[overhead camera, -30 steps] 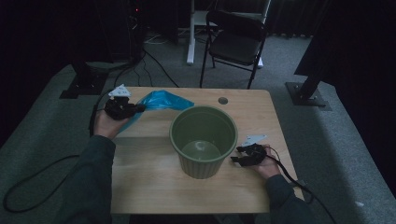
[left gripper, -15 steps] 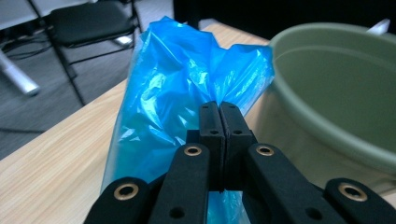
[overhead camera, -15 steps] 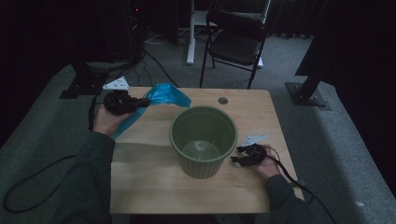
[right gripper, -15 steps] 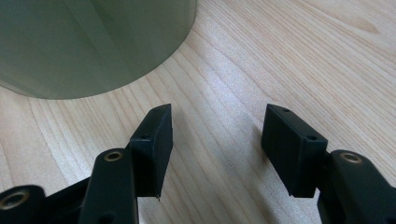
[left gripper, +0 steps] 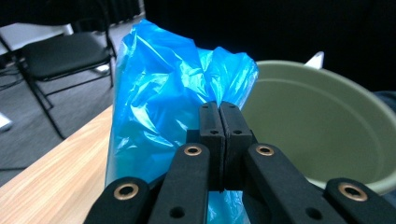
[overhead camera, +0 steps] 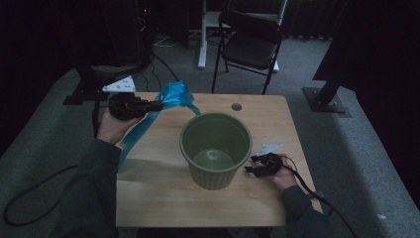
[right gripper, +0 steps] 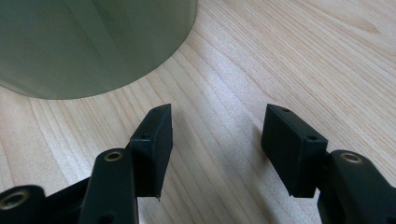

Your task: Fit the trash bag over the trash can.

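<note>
A green bucket [overhead camera: 216, 148] stands upright in the middle of the wooden counter [overhead camera: 163, 198], directly between the two hands, and its empty bowl rises just beside the bag in the left gripper view. A black folding chair [overhead camera: 250, 44] stands on the grey floor beyond the counter's far edge, and a small round hole [overhead camera: 236, 106] marks the far side of the top. The blue plastic bag [overhead camera: 173, 96] is thin, glossy and crumpled, bunched at its top and trailing in a long strip down to the counter's left edge. The left hand-held gripper [overhead camera: 154, 105] has its jaws pressed fully together on the bag's upper folds, holding it above the far left corner. The right hand-held gripper [overhead camera: 250, 170] rests on the counter just right of the bucket's base, jaws spread wide with nothing between them. Compared with a second ago, the left hand has risen and the bag hangs higher off the wood, while the right hand has stayed put.
</note>
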{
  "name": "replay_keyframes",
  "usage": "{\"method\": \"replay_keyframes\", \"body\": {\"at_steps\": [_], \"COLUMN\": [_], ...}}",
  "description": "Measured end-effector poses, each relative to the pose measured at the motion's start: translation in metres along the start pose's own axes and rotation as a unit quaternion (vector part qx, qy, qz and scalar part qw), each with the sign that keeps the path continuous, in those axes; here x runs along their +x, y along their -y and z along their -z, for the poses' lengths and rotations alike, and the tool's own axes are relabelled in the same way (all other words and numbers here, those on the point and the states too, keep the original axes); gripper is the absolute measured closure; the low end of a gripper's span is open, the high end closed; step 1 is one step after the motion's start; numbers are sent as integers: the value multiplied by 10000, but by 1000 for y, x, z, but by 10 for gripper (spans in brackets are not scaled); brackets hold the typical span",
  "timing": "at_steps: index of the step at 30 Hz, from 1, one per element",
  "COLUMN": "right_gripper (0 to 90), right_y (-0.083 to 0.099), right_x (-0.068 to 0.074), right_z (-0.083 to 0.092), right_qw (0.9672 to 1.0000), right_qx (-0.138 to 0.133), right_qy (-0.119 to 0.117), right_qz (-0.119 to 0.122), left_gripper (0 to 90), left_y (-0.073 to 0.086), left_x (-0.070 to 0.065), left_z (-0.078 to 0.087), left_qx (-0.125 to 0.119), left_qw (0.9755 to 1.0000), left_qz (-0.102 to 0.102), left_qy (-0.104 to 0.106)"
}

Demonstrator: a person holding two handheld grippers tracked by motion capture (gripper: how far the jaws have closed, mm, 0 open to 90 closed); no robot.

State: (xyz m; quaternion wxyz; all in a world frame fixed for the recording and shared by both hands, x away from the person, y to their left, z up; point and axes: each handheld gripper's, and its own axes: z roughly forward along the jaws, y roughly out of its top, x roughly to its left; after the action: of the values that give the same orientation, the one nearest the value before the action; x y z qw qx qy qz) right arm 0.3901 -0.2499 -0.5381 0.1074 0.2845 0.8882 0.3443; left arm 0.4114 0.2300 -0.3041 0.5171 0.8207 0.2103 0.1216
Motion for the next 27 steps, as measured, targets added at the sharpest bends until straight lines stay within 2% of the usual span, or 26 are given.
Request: {"method": "replay_keyframes", "body": {"at_steps": [2, 3, 7, 13, 14, 15, 17, 21, 22, 23, 25, 26, 27], "right_gripper": [429, 429, 429, 429, 429, 429, 429, 429, 429, 429, 429, 429, 429], "right_y": [0, 0, 0, 0, 0, 0, 0, 0, 0, 0, 0, 0, 0], "right_x": [0, 0, 0, 0, 0, 0, 0, 0, 0, 0, 0, 0, 0], "right_z": [0, 0, 0, 0, 0, 0, 0, 0, 0, 0, 0, 0, 0], "right_qw": [10000, 10000, 10000, 10000, 10000, 10000, 10000, 10000, 10000, 10000, 10000, 10000, 10000], "right_qx": [-2, -2, -3, -1, -1, 0, -2, -1, -1, -1, -2, -2, -3], "right_qy": [0, 0, -2, -5, -5, -6, -8, -8, -8, -9, -8, -8, -9], "right_qz": [2, 2, 6, 6, 6, 6, 9, 10, 10, 12, 13, 14, 13], "left_gripper": [895, 895, 895, 895, 895, 895, 895, 895, 895, 895, 895, 894, 895], "left_y": [-4, -4, -7, -8, -8, -8, -6, 0, 0, 3, 3, 3, 3], "left_x": [-5, -5, -13, -26, -26, -32, -37, -47, -47, -51, -56, -57, -60], "left_z": [0, 0, -3, -11, -11, -15, -19, -32, -32, -38, -43, -44, -45], "left_qx": [-69, -69, -95, -49, -49, -54, -34, 136, 136, 197, 300, 295, 264], "left_qw": [9998, 9998, 9990, 9964, 9964, 9949, 9930, 9899, 9899, 9878, 9859, 9852, 9834], "left_qz": [-53, -53, -131, -281, -281, -340, -363, -427, -427, -440, -521, -530, -533], "left_qy": [172, 172, 409, 797, 797, 953, 1122, 1348, 1348, 1479, 1564, 1604, 1712]}}
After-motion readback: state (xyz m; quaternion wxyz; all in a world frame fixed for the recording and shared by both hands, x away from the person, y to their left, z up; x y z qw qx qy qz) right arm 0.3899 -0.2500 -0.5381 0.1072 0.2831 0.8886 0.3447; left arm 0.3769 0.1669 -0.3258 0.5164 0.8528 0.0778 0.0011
